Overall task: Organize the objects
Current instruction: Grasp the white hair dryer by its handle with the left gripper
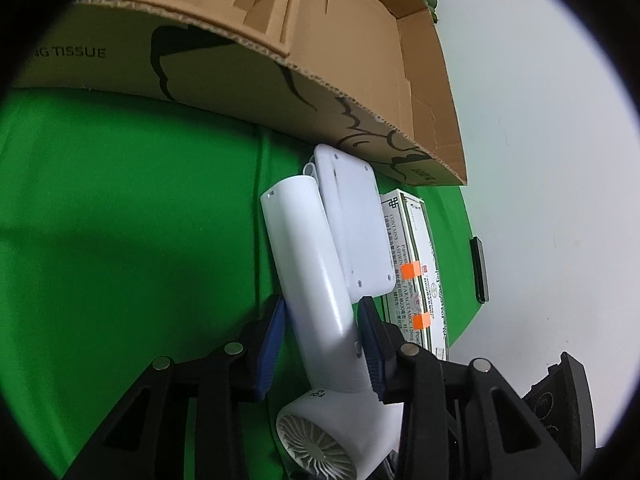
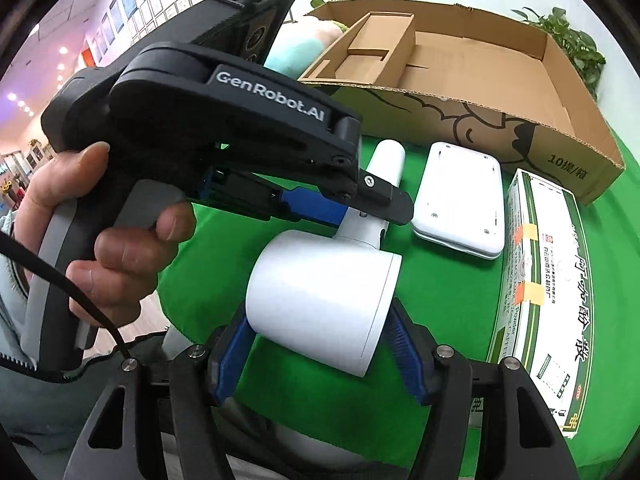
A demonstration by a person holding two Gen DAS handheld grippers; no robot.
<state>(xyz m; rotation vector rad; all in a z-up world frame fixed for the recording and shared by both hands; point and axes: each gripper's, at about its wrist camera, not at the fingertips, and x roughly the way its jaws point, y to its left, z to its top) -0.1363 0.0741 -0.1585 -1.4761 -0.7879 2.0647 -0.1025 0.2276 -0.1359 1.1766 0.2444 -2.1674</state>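
A white hair dryer (image 1: 312, 280) lies on the green table. My left gripper (image 1: 320, 344) has its blue pads on both sides of the dryer's handle and grips it. In the right wrist view the dryer's barrel (image 2: 320, 300) sits between my right gripper's (image 2: 320, 344) blue fingers, which press on both its sides. The left gripper (image 2: 224, 128) shows there too, held in a hand above the handle. A white flat device (image 1: 352, 232) (image 2: 460, 200) and a green-white medicine box (image 1: 416, 272) (image 2: 540, 288) lie to the right. An open cardboard box (image 1: 320, 60) (image 2: 460, 80) stands behind.
A dark phone-like object (image 1: 480, 270) lies at the table's right edge. A cardboard insert (image 2: 368, 48) sits in the box's left part. Potted plants (image 2: 568, 40) stand behind the box. The green cloth (image 1: 120, 220) extends to the left.
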